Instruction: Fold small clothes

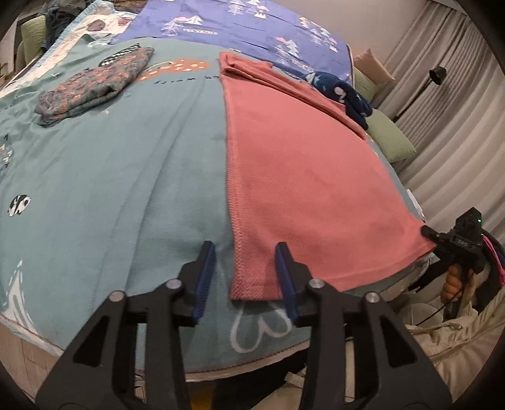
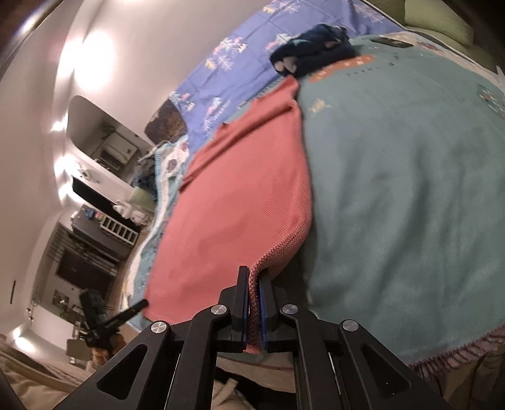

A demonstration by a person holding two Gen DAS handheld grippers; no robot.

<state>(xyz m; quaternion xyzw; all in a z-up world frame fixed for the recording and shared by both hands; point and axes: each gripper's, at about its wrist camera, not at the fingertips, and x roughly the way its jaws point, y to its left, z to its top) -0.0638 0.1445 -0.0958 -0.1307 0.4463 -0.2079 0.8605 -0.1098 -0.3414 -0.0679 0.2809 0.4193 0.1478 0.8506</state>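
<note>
the pink garment [image 1: 303, 176] lies spread flat on the teal blanket [image 1: 126, 176] that covers the bed, reaching from the near edge toward the far blue sheet [image 1: 240, 28]. our left gripper [image 1: 249, 277] sits at the garment's near left corner with its fingers parted; the corner lies between the blue pads but we see neither pad pressing on it. our right gripper [image 2: 254, 302] has its fingers narrow, clamped on the near right corner of the garment [image 2: 240, 195], with the knit hem pinched between the pads. far left on the blanket rests a folded floral piece [image 1: 94, 85], well apart from the pink one. a dark blue piece with white spots [image 1: 344, 91] is bunched just beyond the garment's far right edge, touching it.
</note>
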